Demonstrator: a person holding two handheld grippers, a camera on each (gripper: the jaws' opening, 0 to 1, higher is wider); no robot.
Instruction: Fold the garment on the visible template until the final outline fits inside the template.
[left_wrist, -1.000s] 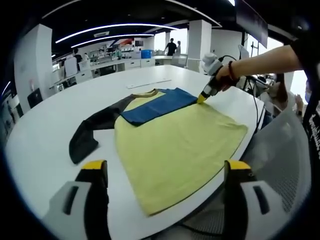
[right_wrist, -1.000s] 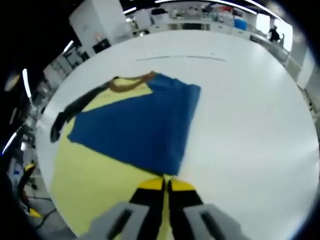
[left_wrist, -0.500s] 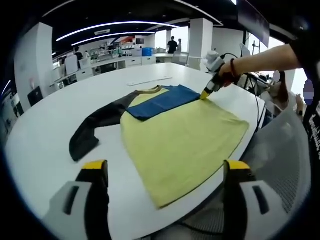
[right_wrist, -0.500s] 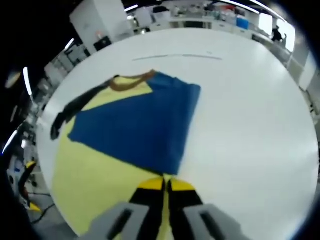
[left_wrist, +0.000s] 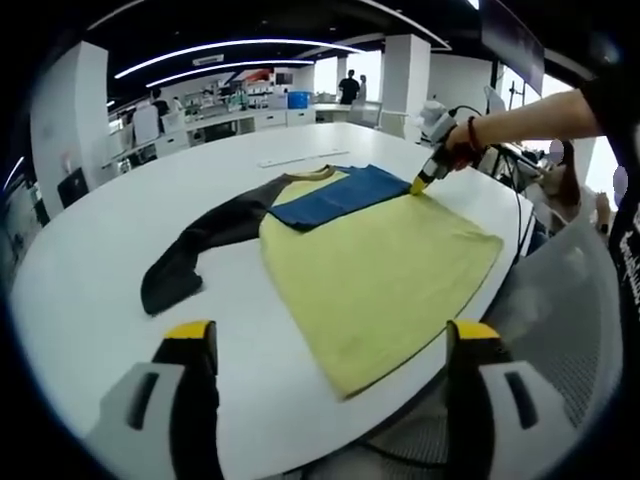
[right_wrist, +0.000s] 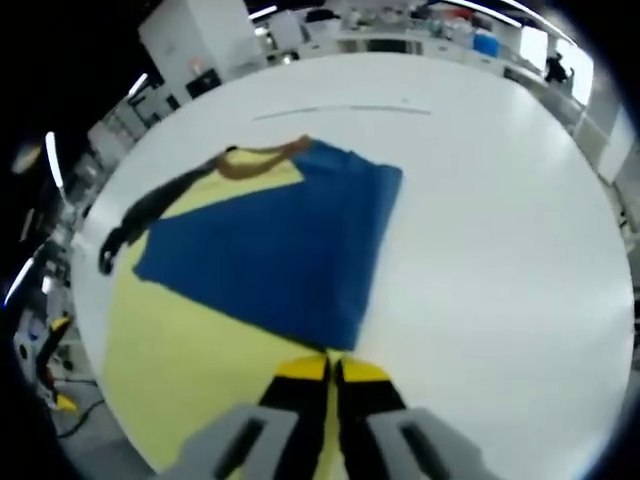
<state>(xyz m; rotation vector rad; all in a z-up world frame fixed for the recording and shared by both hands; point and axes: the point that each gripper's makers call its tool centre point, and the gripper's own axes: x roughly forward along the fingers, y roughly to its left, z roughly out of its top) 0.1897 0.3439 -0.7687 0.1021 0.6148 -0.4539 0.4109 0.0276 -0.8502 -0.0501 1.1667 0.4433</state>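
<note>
A yellow garment (left_wrist: 385, 270) lies flat on the white table (left_wrist: 90, 240). Its blue sleeve (left_wrist: 340, 195) is folded over the chest, and its dark sleeve (left_wrist: 205, 245) trails out to the left. My right gripper (left_wrist: 420, 186) is at the far edge of the body beside the blue sleeve. In the right gripper view, that gripper (right_wrist: 331, 365) is shut on the garment's yellow edge (right_wrist: 180, 350), just below the blue sleeve (right_wrist: 275, 255). My left gripper (left_wrist: 332, 332) hangs open above the near hem, holding nothing.
A thin pale line (right_wrist: 340, 108) runs across the table beyond the brown collar (right_wrist: 262, 160). A person's arm (left_wrist: 520, 115) reaches in from the right. A mesh chair (left_wrist: 575, 320) stands at the table's right edge. Benches and people are far behind.
The right gripper has drawn the yellow body a little farther away and to the right, straightening the dark sleeve. The left gripper stays open.
</note>
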